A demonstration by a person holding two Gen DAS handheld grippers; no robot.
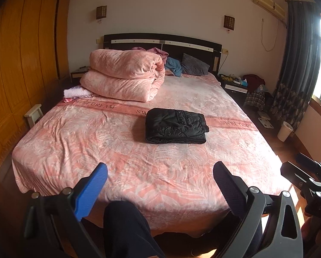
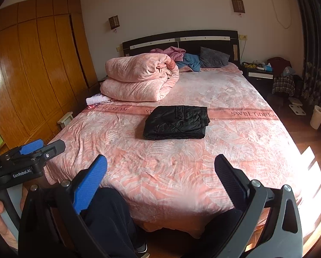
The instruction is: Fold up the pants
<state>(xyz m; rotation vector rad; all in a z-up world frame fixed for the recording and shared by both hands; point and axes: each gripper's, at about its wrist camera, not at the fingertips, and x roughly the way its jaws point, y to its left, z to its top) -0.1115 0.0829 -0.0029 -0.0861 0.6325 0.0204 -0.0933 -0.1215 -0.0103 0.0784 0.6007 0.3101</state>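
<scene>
Black pants (image 1: 175, 126) lie folded into a compact rectangle in the middle of the pink bed (image 1: 78, 142); they also show in the right wrist view (image 2: 175, 122). My left gripper (image 1: 160, 178) is open and empty, held back over the foot of the bed, well short of the pants. My right gripper (image 2: 160, 172) is open and empty, also back at the foot of the bed (image 2: 235, 150). The left gripper shows at the left edge of the right wrist view (image 2: 42, 147).
A rolled pink duvet (image 1: 123, 75) lies at the bed's far left, with a folded white cloth (image 1: 75, 92) beside it. Pillows and clothes (image 1: 181, 64) sit at the headboard. A wooden wardrobe (image 1: 20, 64) stands left; nightstand (image 1: 235, 83), white bin (image 1: 284, 130) and curtain right.
</scene>
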